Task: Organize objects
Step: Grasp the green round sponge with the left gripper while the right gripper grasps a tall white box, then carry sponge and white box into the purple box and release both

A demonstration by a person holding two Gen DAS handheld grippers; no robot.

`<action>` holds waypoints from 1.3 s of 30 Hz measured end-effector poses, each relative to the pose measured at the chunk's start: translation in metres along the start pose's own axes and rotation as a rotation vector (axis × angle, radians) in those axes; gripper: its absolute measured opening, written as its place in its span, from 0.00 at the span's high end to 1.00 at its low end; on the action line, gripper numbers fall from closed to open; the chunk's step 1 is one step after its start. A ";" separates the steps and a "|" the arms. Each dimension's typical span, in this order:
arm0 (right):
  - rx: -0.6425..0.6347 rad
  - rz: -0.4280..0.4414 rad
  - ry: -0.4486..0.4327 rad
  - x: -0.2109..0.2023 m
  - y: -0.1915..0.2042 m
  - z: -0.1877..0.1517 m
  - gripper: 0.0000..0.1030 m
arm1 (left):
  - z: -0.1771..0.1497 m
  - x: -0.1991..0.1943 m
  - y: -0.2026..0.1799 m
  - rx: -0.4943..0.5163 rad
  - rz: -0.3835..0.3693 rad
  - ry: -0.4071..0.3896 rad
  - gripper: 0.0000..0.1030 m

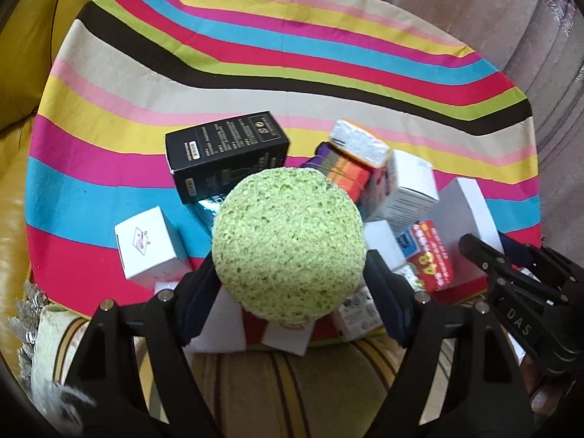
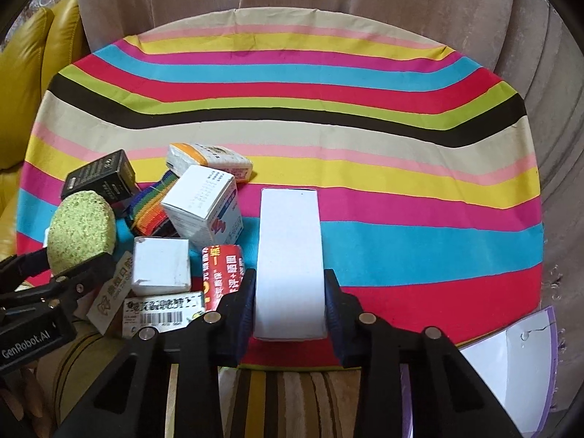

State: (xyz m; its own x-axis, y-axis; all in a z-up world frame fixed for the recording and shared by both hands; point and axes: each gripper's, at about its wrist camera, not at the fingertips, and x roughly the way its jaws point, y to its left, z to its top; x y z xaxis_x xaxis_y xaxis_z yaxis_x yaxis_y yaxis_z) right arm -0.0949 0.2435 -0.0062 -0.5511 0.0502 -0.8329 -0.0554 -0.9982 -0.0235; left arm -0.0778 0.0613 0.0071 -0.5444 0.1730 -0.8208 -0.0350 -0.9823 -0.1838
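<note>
My left gripper (image 1: 290, 273) is shut on a round green sponge (image 1: 288, 244) and holds it above a pile of small boxes; it also shows in the right wrist view (image 2: 82, 235). My right gripper (image 2: 290, 292) is shut on a long white box (image 2: 290, 255), whose far end rests on the striped cloth (image 2: 328, 116). The right gripper shows at the right of the left wrist view (image 1: 511, 266). The pile holds a black box (image 1: 226, 153), a white box (image 2: 202, 204), a rainbow-striped item (image 2: 149, 211) and a red box (image 2: 222, 273).
A small white box (image 1: 149, 252) stands left of the pile. An orange-and-white box (image 2: 210, 160) lies behind it. A yellow leather seat (image 2: 25, 73) is at the left and beige curtain (image 2: 401, 11) behind. A white-and-purple sheet (image 2: 511, 368) lies at the near right.
</note>
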 end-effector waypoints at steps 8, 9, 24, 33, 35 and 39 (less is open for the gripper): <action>0.049 0.034 -0.035 -0.021 -0.010 -0.011 0.65 | -0.005 -0.018 -0.022 0.048 -0.046 -0.052 0.23; 0.055 0.032 -0.037 -0.023 -0.011 -0.012 0.65 | -0.007 -0.019 -0.026 0.056 -0.053 -0.051 0.23; 0.209 -0.029 -0.083 -0.060 -0.057 -0.051 0.65 | -0.022 -0.030 -0.083 0.183 -0.135 -0.027 0.23; 0.339 -0.061 -0.081 -0.076 -0.100 -0.079 0.65 | -0.032 -0.030 -0.131 0.281 -0.213 0.017 0.23; 0.367 -0.077 -0.071 -0.078 -0.111 -0.088 0.65 | -0.036 -0.027 -0.146 0.309 -0.246 0.037 0.23; 0.445 -0.131 -0.044 -0.082 -0.134 -0.107 0.65 | -0.045 -0.023 -0.175 0.379 -0.293 0.070 0.23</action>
State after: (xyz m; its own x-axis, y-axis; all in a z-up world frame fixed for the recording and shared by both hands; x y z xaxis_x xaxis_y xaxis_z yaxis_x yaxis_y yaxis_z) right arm 0.0464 0.3698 0.0061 -0.5498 0.1854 -0.8144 -0.4733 -0.8726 0.1208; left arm -0.0214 0.2321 0.0341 -0.4090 0.4377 -0.8007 -0.4881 -0.8463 -0.2133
